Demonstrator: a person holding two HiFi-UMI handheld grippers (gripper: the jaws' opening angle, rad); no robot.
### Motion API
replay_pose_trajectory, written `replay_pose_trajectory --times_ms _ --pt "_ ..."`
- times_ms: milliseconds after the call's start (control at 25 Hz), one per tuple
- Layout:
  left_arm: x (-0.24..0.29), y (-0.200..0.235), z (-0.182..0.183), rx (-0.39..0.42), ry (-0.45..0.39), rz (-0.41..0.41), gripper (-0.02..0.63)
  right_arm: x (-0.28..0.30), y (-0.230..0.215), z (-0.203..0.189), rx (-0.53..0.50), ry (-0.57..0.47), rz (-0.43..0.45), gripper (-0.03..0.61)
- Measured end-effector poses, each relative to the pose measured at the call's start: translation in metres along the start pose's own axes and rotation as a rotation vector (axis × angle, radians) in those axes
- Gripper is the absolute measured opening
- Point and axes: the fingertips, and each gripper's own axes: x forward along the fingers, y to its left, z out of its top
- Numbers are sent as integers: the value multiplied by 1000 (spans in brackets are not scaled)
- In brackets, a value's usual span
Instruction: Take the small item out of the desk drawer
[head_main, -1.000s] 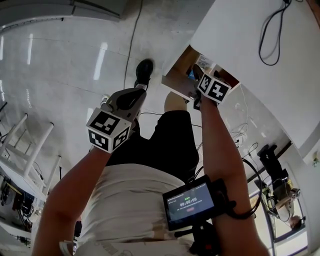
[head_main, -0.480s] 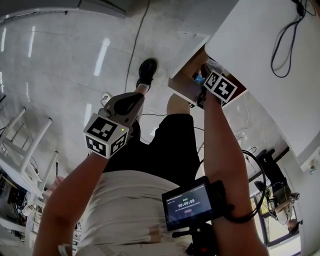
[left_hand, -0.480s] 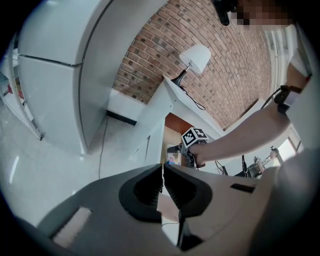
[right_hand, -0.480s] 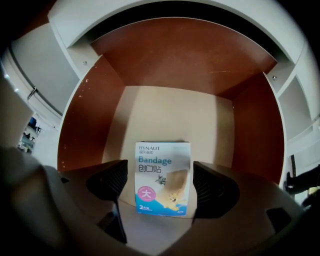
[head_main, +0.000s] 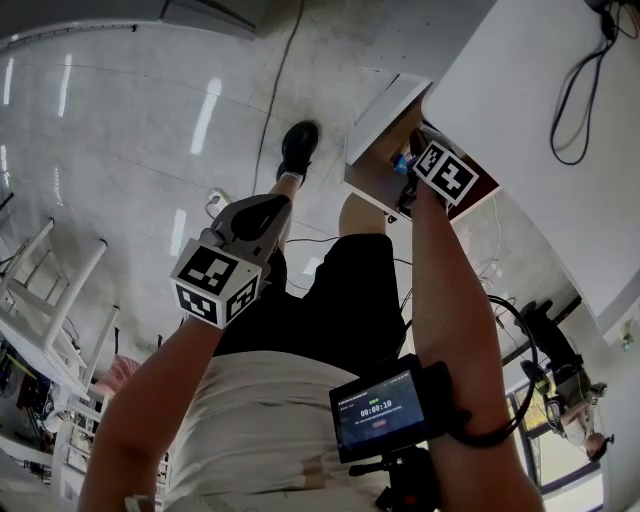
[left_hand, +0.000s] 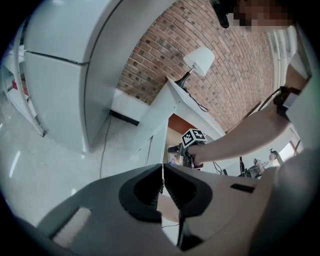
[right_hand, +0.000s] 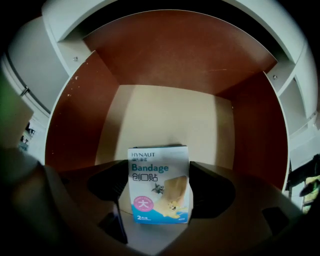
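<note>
A small white and blue bandage box (right_hand: 159, 185) stands upright on the pale floor of the open desk drawer (right_hand: 165, 120). My right gripper (right_hand: 159, 192) reaches into the drawer, its two dark jaws pressed against the box's left and right sides. In the head view the right gripper (head_main: 408, 168) is inside the drawer (head_main: 372, 178), which sticks out from under the white desk (head_main: 520, 140); a bit of blue shows at its tips. My left gripper (head_main: 282, 205) hangs over the floor, well left of the drawer, shut and holding nothing (left_hand: 163, 182).
A black cable (head_main: 585, 90) loops on the desk top. The person's shoe (head_main: 298, 148) stands on the glossy floor below the drawer. White racks (head_main: 50, 290) stand at the left. A lamp (left_hand: 199, 59) sits on the desk before a brick wall (left_hand: 235, 75).
The right gripper stays inside the drawer while the head view drifts a little, so the drawer and desk sit higher and further right. The left gripper has barely moved.
</note>
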Motion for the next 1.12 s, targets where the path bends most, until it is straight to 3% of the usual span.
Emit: replay_pose_trajectory --times_ms 520,1120 --pt "-5 3 2 9 -14 2 14 -5 1 -1 -16 -2 -17 351" --pt "-11 -14 36 91 -22 -38 14 -48 26 14 -76 -48 119 351"
